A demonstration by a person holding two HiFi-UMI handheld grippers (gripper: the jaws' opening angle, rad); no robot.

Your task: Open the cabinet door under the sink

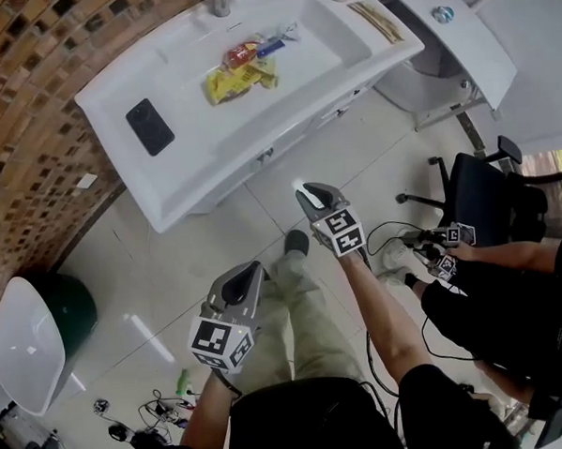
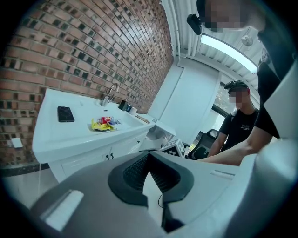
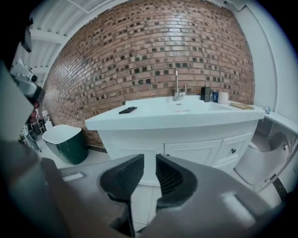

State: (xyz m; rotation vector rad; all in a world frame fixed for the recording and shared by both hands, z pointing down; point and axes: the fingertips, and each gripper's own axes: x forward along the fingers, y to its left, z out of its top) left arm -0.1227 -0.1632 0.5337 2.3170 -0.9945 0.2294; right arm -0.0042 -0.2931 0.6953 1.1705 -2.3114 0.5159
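The cabinet door [image 3: 191,152] is shut, under the white sink [image 3: 153,122], and both grippers are well apart from it. The right gripper [image 3: 150,160] points at the cabinet with its jaws a little apart and nothing between them. The left gripper [image 2: 148,155] has its jaw tips pressed together and holds nothing. I think the step now is to reach the door. To do it well, the right gripper should go low to the small dark handle [image 1: 266,157], slip a jaw on each side, squeeze, then pull back gently so the door swings out.
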